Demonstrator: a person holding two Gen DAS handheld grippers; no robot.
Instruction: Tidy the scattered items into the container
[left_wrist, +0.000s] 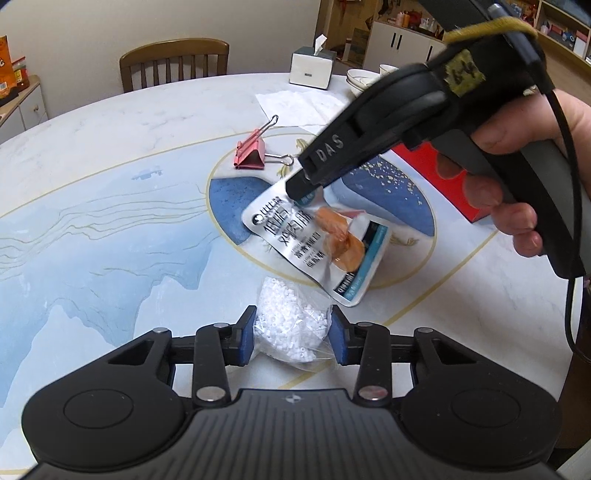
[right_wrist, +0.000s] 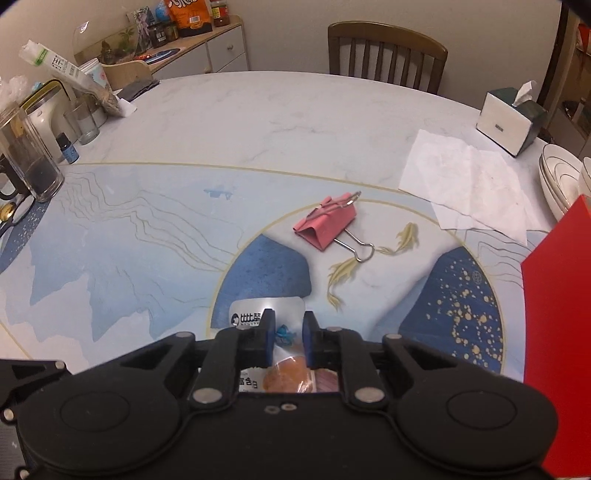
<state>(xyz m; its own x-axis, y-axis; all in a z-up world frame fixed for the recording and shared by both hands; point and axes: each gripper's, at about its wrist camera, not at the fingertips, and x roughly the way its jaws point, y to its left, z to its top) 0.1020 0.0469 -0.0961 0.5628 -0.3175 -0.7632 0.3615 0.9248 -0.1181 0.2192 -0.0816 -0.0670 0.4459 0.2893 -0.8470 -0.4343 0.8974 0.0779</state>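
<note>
Silver snack pouch (left_wrist: 314, 242), Chinese print, hangs clamped in right gripper (left_wrist: 301, 190) marked "DAS". Left gripper (left_wrist: 291, 334) pinches bead bag (left_wrist: 291, 321) at pouch's six o'clock. Red box (right_wrist: 557, 332) at three o'clock.

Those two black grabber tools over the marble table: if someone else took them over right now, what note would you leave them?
Left gripper: shut on the clear plastic bag of small white beads, which looks to be still on the painted marble table.
Right gripper: shut on the top edge of the silver foil snack pouch, tilting it up.
Pink metal binder clip: loose on the table, untouched.
Red box: at the right edge; probably the container, its inside is not visible.
Done: two items gripped. Nothing seen placed yet.
Left: carry both over, release them, then fetch the clip.
</note>
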